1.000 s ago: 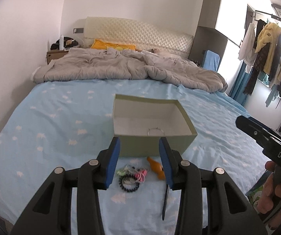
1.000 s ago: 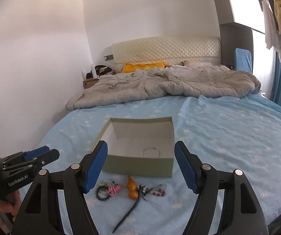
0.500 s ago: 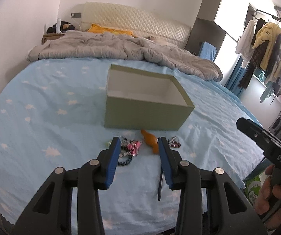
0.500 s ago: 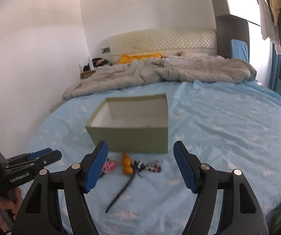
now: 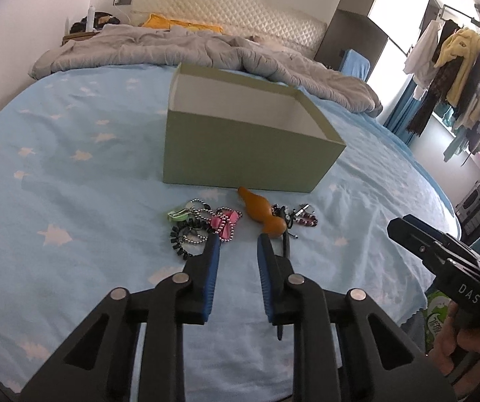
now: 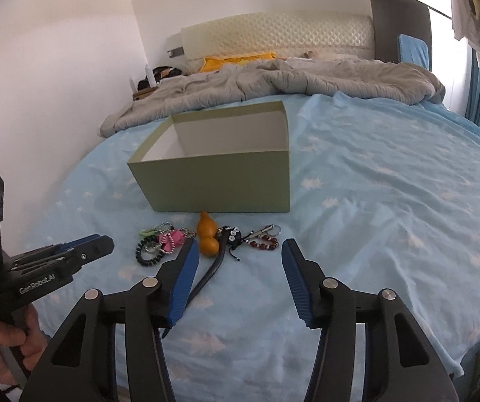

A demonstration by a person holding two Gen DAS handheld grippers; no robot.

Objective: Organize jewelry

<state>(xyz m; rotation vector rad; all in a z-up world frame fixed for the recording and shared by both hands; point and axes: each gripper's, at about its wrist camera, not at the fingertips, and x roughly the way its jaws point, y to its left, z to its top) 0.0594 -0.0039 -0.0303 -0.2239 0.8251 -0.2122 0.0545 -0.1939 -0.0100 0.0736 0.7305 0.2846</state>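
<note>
A green box [image 5: 246, 164] with a white inside stands open on the bed [image 5: 72, 174], which has a light blue sheet with white stars. From these low views the bottom of the box is hidden, so I cannot tell what lies in it.

The jewelry lies in a small row on the sheet, just in front of the near wall of the box. At the left end there is a black bead bracelet [image 5: 181, 239] mixed with a silver ball chain [image 5: 203, 216], a pink charm [image 5: 226, 221] and a small green piece [image 5: 178, 215]. In the middle lies an orange gourd pendant [image 5: 261, 212], its thin end close to the box. At its right side is a dark red bead string [image 6: 262, 244] with a metal clip, and a long black cord [image 6: 211, 268] goes from there toward the cameras.

The left gripper [image 5: 238, 239] is low over the sheet, its blue fingers [image 5: 210, 268] only a narrow space apart and holding nothing; the tips are near the pink charm and the gourd. The right gripper [image 6: 238, 248] has its fingers [image 6: 295, 276] wide apart, also holding nothing, in front of the gourd and the red beads.

A grey blanket [image 6: 273, 83] is crumpled at the far end of the bed.
</note>
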